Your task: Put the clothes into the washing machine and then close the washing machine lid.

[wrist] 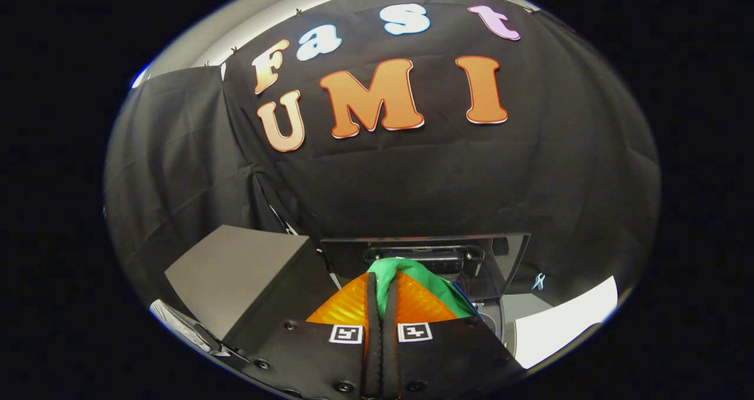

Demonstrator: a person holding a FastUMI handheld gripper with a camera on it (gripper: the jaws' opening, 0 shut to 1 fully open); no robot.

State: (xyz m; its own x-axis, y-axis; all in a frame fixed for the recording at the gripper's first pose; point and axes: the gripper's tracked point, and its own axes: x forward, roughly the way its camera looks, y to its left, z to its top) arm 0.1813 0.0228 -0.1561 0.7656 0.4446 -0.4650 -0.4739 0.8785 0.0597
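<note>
A: Where do we stand with the claw [382, 288]?

B: We have it clenched on the cloth [433, 279]. The two fingers [371, 311] lie almost together, and green fabric bunches up from between their tips and drapes off to the right of them.

A: And the washer [500, 323]?

B: We judge it sits below and just ahead of us, slightly to the right. Its lid [424, 253], dark and see-through, stands raised just beyond the fingertips, hinge side away from us. A pale curve of the body shows under the lid's right side, but the opening itself is hidden by our claw, so we cannot tell how far the cloth hangs above it.

A: Then which way should we go?

B: Forward and down a little, to the right, keeping short of the raised lid. The grey box [235, 270] stands to our left, apart from the path. We'd let go only once the cloth is over the tub; the lid comes afterwards.
</note>
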